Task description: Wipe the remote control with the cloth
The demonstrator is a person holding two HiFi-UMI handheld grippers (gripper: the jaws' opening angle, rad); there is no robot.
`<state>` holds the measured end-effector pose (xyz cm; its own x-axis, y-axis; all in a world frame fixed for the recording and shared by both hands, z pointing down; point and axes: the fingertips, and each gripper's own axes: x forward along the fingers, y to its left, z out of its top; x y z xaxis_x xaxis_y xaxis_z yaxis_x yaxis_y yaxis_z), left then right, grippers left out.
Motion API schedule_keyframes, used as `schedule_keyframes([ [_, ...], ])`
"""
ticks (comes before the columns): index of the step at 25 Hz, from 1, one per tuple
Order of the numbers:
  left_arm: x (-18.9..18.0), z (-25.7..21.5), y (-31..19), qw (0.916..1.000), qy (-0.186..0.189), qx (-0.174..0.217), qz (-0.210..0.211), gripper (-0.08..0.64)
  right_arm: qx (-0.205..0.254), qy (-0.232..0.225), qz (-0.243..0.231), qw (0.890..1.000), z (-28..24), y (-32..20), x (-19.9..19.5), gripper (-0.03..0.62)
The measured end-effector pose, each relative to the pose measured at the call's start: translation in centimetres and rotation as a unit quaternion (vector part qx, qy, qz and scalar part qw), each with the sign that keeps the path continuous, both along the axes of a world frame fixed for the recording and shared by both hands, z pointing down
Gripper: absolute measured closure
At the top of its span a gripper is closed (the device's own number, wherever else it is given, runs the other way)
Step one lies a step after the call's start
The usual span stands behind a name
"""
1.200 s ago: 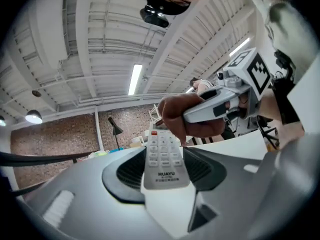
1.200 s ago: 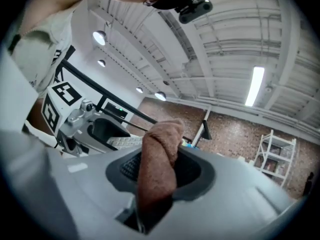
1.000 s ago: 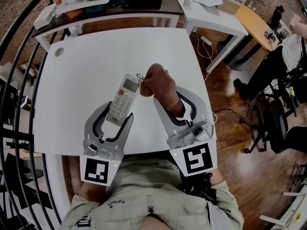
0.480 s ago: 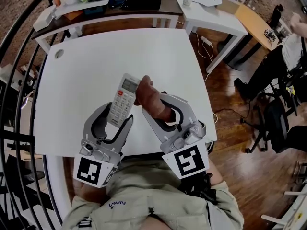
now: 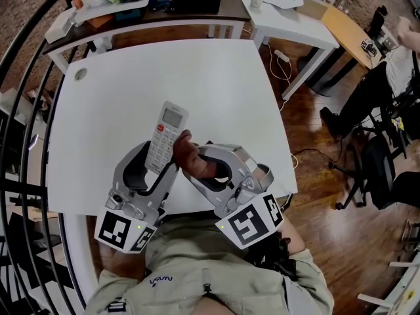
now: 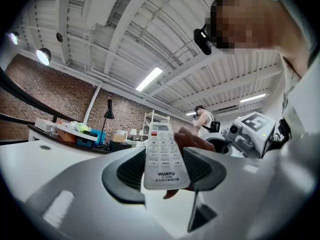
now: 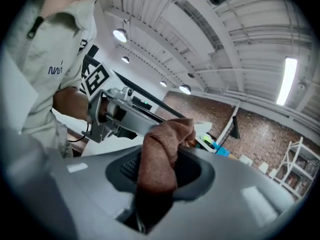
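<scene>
My left gripper [image 5: 161, 170] is shut on the lower end of a white remote control [image 5: 166, 137], held above the white table [image 5: 131, 90] with its keypad facing up. In the left gripper view the remote [image 6: 163, 156] sits between both pads, buttons toward the camera. My right gripper [image 5: 187, 165] is shut on a brown cloth [image 5: 191, 158], which presses against the remote's right side near its lower half. In the right gripper view the cloth [image 7: 161, 156] bulges out from between the jaws, with the left gripper [image 7: 131, 118] just beyond it.
A dark shelf [image 5: 144, 8] with boxes and small items runs along the table's far edge. A second white table [image 5: 289, 18] stands at the back right. Black railing [image 5: 26, 149] curves on the left. A seated person [image 5: 400, 64] is at the far right.
My right gripper with the cloth has moved down and left along the remote, from beside its screen end to its lower half. The left gripper has rolled slightly, still holding the remote.
</scene>
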<state>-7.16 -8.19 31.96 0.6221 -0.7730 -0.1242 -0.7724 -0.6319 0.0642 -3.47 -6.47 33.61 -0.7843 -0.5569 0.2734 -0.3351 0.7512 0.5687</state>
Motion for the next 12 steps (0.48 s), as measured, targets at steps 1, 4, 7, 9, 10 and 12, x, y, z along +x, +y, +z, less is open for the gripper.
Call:
schedule_keyframes([
  [1, 0.0, 0.0, 0.0, 1.0000, 0.004, -0.002, 0.003, 0.318, 0.000, -0.001, 0.000, 1.000, 0.0, 0.0, 0.1, 0.462],
  [4, 0.1, -0.2, 0.2, 0.9999, 0.010, 0.002, 0.009, 0.318, 0.006, -0.019, 0.015, 1.000, -0.7, -0.4, 0.7, 0.462],
  [7, 0.4, -0.7, 0.5, 0.9997, 0.012, 0.011, 0.017, 0.318, 0.013, -0.054, 0.045, 0.997, -1.9, -1.3, 1.9, 0.462],
  [9, 0.7, -0.8, 0.7, 0.9996, 0.011, 0.015, 0.023, 0.318, 0.015, -0.078, 0.071, 0.994, -2.6, -2.0, 2.9, 0.462],
  [10, 0.8, -0.9, 0.8, 0.9994, 0.011, 0.016, 0.027, 0.318, 0.015, -0.090, 0.085, 0.992, -3.0, -2.3, 3.4, 0.462],
  [12, 1.1, -1.0, 1.1, 0.9991, 0.011, 0.020, 0.035, 0.318, 0.013, -0.117, 0.111, 0.987, -3.6, -3.0, 4.4, 0.462],
])
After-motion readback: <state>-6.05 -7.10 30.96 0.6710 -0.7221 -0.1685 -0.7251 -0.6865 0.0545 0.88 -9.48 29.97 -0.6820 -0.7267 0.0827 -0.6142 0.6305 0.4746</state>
